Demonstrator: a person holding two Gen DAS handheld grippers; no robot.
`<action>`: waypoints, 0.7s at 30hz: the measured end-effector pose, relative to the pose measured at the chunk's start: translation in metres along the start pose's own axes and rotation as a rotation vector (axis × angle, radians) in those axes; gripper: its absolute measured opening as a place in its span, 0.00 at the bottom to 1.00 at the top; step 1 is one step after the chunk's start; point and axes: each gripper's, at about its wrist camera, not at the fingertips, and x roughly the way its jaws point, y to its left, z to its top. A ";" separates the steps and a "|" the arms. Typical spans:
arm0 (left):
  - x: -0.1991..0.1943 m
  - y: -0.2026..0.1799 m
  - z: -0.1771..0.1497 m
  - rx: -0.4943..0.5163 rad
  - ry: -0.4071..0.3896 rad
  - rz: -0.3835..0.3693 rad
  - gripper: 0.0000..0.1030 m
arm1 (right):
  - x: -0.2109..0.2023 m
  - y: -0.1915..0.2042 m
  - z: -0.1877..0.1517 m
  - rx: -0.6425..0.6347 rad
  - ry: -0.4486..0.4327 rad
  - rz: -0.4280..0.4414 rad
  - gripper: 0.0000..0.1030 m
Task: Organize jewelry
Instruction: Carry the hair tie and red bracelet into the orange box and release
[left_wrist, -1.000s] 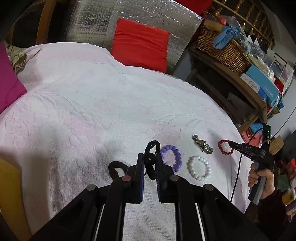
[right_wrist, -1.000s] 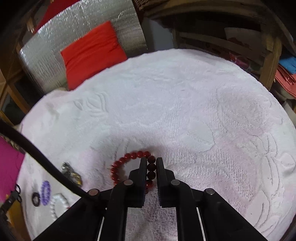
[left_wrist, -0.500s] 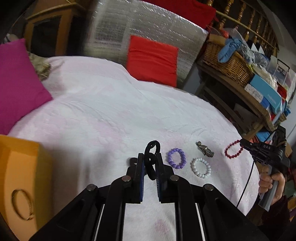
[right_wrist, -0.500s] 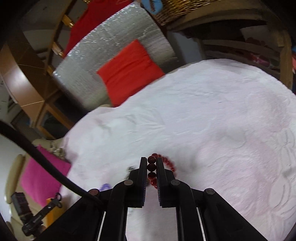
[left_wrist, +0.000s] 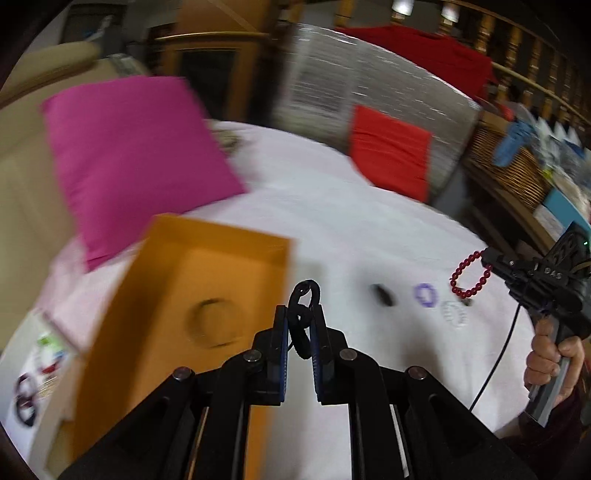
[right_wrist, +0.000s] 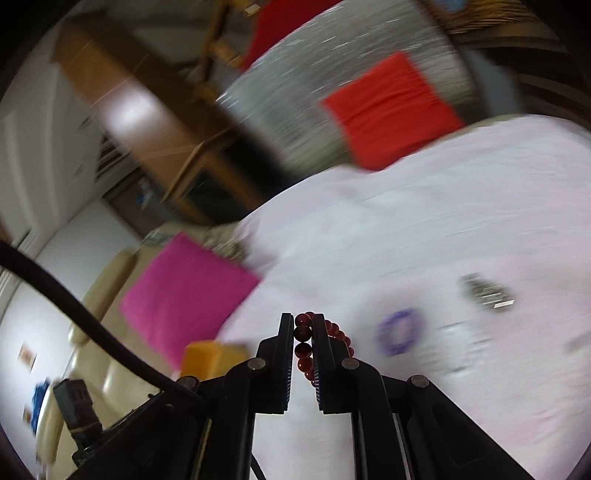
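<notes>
so both grippers carry a piece each, likely so two items go to the box in one trip. left gripper (left_wrist: 300, 328) is pinching a black looped band (left_wrist: 303, 314) between its pads, loop sticking up past the tips, held clear of the white cloth. right gripper (right_wrist: 303, 343) is pinching a dark red bead bracelet (right_wrist: 308, 350) by a few beads, rest of the string hanging off to the side; in the left view it dangles (left_wrist: 471, 276) from the gripper tip above the counter (left_wrist: 351, 229), a hand (left_wrist: 550, 360) on the handle below.

orange box (left_wrist: 184, 295) sits at the left edge of the counter, open top, just beside the pink cushion (left_wrist: 136, 162). inside: one ring-shaped thing (left_wrist: 212, 323) lying flat on the bottom, too blurred to say what kind; rest of the floor looks bare. left gripper is right next to the box's near wall, not over it yet. from the right view only a corner of the box (right_wrist: 210, 356) shows.

still loose on the cloth: purple bead bracelet (right_wrist: 400, 330), a white one (left_wrist: 452, 314) beside it, a silver clip-like piece (right_wrist: 485, 291), a small dark item (left_wrist: 382, 293), all well apart from the box. heavy motion blur in both views.
</notes>
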 end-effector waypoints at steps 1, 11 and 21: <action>-0.005 0.010 -0.002 -0.012 0.000 0.019 0.11 | 0.012 0.018 -0.005 -0.016 0.025 0.025 0.10; 0.007 0.085 -0.037 -0.101 0.093 0.131 0.11 | 0.137 0.170 -0.067 -0.194 0.272 0.138 0.10; 0.042 0.120 -0.062 -0.178 0.194 0.174 0.11 | 0.200 0.195 -0.149 -0.227 0.497 0.147 0.10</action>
